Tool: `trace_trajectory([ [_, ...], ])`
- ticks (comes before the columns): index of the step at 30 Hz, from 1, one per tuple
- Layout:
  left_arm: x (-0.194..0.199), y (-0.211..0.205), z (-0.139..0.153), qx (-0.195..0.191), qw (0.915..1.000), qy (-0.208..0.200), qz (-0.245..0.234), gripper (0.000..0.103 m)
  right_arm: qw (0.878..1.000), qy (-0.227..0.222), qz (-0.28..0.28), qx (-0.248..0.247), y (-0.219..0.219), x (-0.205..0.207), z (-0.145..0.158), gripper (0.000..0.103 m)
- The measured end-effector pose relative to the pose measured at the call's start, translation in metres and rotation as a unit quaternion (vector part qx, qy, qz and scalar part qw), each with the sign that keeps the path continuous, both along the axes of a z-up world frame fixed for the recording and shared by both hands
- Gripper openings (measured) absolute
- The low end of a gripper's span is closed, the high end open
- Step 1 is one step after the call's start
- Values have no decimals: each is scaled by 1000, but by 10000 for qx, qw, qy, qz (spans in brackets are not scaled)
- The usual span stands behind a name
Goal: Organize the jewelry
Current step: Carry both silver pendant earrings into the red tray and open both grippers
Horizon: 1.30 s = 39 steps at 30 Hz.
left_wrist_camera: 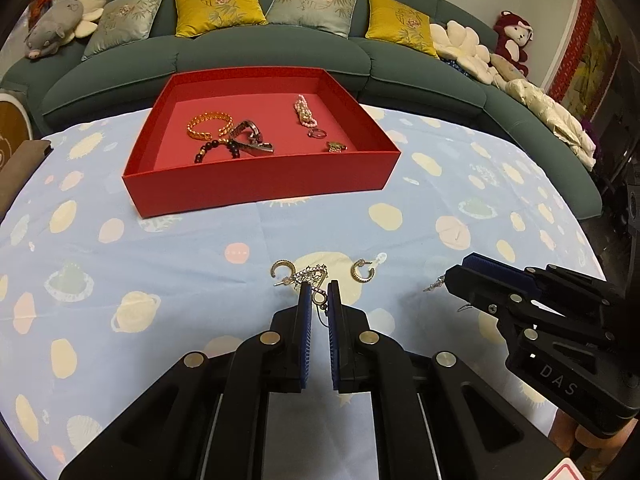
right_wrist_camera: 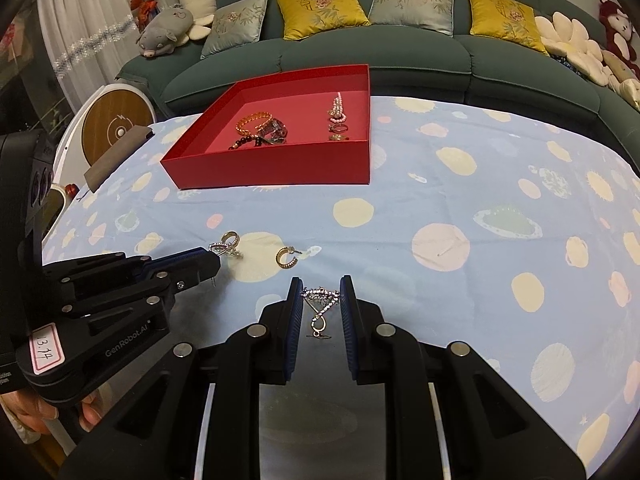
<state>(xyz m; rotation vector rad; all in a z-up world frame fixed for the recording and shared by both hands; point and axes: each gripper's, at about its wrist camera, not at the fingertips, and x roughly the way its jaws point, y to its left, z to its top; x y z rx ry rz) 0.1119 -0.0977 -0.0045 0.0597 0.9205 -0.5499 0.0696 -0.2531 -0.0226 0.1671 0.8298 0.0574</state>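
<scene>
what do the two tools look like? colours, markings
Both tools: matte black plastic linkages, round silver pivot pins, ribbed blue pads inside the fingers. Left tool reads "GenRobot.AI" and carries a pink-bordered sticker, handwritten "13.14". Right tool shows "DAS" lettering. No cables visible.

Both wrist cameras look forward and steeply down along their own jaws, close over the patterned counter (left_wrist_camera: 200, 232) — each catching the other gripper at its edge — and both share the red tray (left_wrist_camera: 256, 184) and green sofa (right_wrist_camera: 440, 56) beyond

Bare tablecloth (left_wrist_camera: 280, 228) before red box (left_wrist_camera: 256, 184)
</scene>
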Motion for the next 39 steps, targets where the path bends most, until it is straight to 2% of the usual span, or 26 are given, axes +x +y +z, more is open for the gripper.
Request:
trace_trajectory([
  [12, 13, 28, 44, -327, 9988, -244, 266, 6, 9993, -378, -16, 57, 8, 13, 32, 18],
  [18, 50, 31, 78, -274, 9972, -574, 399, 6, 9983, -555, -72, 130, 7, 44, 59, 18],
  [22, 97, 24, 91, -53, 9953, -815, 520, 6, 9972, -734, -91, 108, 2, 82, 82, 18],
  [27, 162, 19, 91, -79, 9948, -725, 711, 6, 9968, -770, -148, 128, -1, 142, 95, 18],
  [31, 203, 9, 86, 110, 9934, -792, 824, 6, 9972, -692, -180, 239, -2, 193, 94, 18],
  [39, 264, -9, 56, 222, 9944, -445, 928, 6, 9983, -241, -284, 448, -1, 270, 61, 18],
])
